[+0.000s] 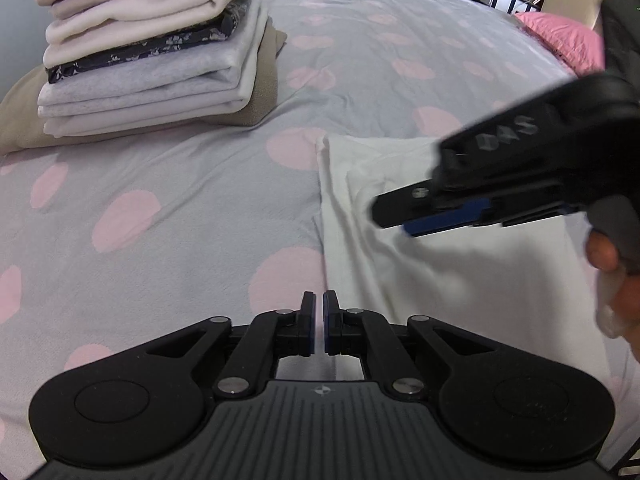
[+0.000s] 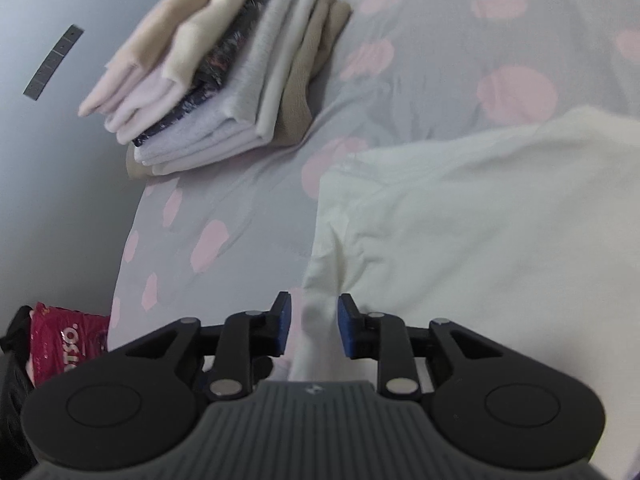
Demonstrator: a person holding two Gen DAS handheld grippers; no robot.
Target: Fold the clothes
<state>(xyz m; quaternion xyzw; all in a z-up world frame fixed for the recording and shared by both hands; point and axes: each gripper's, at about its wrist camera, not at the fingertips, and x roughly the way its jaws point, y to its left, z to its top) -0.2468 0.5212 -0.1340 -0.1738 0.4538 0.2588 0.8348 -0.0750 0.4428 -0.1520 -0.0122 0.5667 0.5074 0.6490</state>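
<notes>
A white garment (image 2: 460, 220) is spread flat on a bed covered by a grey bedspread (image 1: 180, 220) with pink dots. Nearest the viewer, at the garment's near left edge, the left hand-held gripper (image 1: 318, 322) is seen clenched, its jaws almost touching; whether cloth is pinched between them cannot be told. Over the garment's middle, the right hand-held gripper (image 2: 312, 324) is held released, with a raised fold of the white cloth lying between its parted blue pads (image 2: 285, 322), untouched. Beyond the garment, to its far left, a stack of folded clothes (image 1: 152, 52) is set on the bedspread. A pink pillow (image 1: 560, 38) is seen farthest away.
</notes>
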